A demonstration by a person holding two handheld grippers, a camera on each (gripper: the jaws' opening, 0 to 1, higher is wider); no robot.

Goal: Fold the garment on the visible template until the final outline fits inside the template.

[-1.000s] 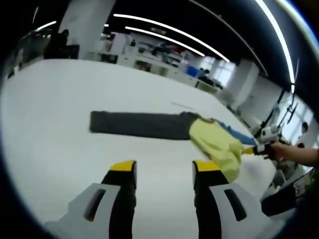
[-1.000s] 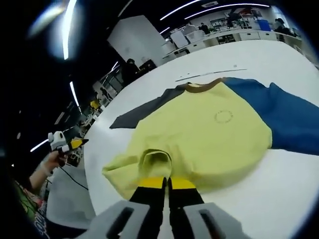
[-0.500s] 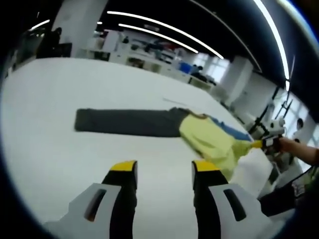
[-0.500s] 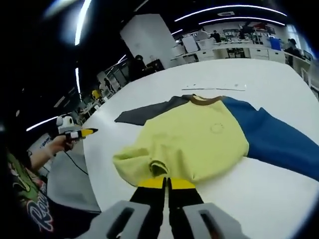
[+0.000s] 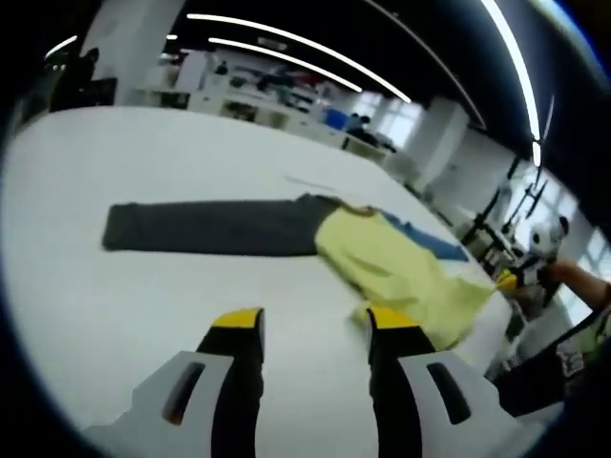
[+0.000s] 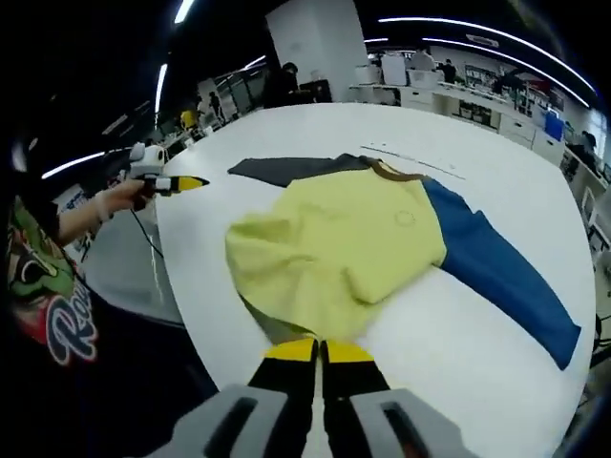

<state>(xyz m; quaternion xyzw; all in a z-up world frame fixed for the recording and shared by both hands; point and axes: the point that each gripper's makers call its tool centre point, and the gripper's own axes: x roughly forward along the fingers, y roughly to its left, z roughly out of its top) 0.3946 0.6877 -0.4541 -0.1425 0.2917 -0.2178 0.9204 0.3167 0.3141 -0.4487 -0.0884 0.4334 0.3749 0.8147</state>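
Your right tool (image 6: 319,351) pinches the yellow hem of the shirt (image 6: 344,248) lying on the white bench (image 6: 477,324), while your left tool (image 5: 313,329) hovers wide apart near the shirt's grey sleeve (image 5: 210,227).

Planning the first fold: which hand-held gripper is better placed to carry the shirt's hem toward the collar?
Right, probably. The right hand-held gripper looks shut on the yellow shirt hem; the left hand-held gripper is open over the bare white table.
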